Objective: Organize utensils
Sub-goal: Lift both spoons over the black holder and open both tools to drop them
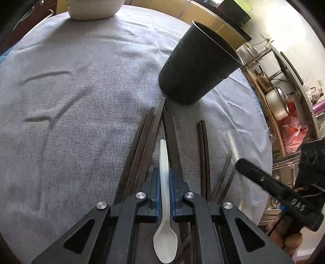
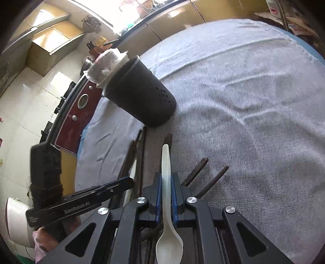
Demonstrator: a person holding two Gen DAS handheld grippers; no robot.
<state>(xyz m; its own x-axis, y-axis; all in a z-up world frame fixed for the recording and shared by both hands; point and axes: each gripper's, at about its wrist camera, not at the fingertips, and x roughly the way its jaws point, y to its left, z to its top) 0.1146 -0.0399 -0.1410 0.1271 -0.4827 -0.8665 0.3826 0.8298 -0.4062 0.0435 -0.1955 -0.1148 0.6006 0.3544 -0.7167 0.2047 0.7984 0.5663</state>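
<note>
Left wrist view: the left gripper point(image 1: 164, 182), at lower centre of the frame, is clamped on the handle of a white plastic spoon point(image 1: 165, 213); the blue pads point(image 1: 155, 195) press the handle from both sides, the bowl of the spoon lies toward the camera at the bottom edge, and the handle tip points up the frame. Beneath and around it, dark chopsticks point(image 1: 142, 146) lie in loose pairs on the grey cloth point(image 1: 71, 101) covering the table, fanned out toward the black utensil holder point(image 1: 195, 65), which stands in the upper right of the frame with its open mouth uppermost; one chopstick tip reaches the base of the holder. A white bowl point(image 1: 93, 10) sits at the top edge, well apart from the rest. The right gripper point(image 1: 270, 182) enters from the right edge, blurred, with a second white spoon point(image 1: 233, 144) seen beside it. Right wrist view: the right gripper point(image 2: 166, 182) is closed on the handle of that second white spoon point(image 2: 167, 213), bowl toward the camera. The utensil holder point(image 2: 142, 95) appears at upper centre, chopsticks point(image 2: 195, 172) lie below it on the cloth point(image 2: 254, 101), and the left gripper point(image 2: 97, 195) shows at lower left.
</note>
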